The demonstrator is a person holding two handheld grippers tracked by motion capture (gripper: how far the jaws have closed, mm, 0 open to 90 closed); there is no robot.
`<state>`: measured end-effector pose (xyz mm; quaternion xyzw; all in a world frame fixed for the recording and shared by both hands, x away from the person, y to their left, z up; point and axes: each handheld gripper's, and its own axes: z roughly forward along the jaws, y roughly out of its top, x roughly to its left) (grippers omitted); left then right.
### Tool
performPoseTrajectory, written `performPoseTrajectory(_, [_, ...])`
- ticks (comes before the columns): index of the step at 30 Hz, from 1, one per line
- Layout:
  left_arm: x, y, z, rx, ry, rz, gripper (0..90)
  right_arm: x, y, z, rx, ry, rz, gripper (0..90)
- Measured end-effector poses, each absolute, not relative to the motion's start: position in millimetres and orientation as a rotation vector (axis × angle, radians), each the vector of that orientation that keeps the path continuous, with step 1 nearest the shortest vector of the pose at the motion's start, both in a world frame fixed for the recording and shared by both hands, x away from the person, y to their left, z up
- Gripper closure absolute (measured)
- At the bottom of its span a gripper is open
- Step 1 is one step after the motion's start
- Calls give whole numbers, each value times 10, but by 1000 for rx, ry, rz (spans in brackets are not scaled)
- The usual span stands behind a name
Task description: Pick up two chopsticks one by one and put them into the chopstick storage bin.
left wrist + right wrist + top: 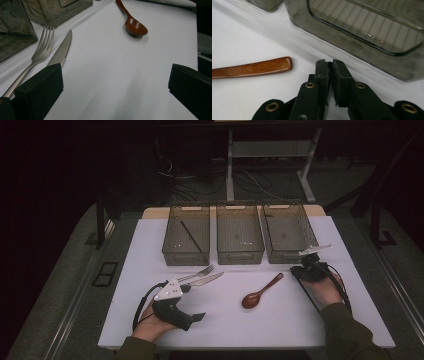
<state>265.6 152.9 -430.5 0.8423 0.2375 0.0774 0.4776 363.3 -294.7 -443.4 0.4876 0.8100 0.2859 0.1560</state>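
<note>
Closed, empty right gripper (pixel 329 63) should reopen and straddle the brown wooden spoon (pixel 252 68) handle; left gripper (pixel 115 82) gapes wide.

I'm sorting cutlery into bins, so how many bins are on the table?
3, in a row along the table's far edge: left bin with a dark stick in it, middle bin, right bin. None seem hidden.

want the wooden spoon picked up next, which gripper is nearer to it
Right. The right gripper sits just beside the wooden spoon handle's end; the left gripper is farther off, by the fork and knife.
</note>
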Motion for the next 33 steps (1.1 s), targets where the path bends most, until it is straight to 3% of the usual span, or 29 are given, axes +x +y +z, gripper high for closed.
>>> performPoseTrajectory(11, [2657,1543,-4300,2060,581,191,0,3664,-2827,-4449,1287,2376,860,831])
performPoseTrajectory(16, [2654,1549,-4294,2059,579,192,0,3617,-2917,-4371,1300,2358,935,696])
performPoseTrajectory(24, [2651,1552,-4298,2044,588,193,0,3347,-3093,-4229,1330,2354,1020,557])
performPoseTrajectory(33, [2657,1597,-4296,2040,604,202,0,2994,-3221,-4195,1305,2389,1032,587])
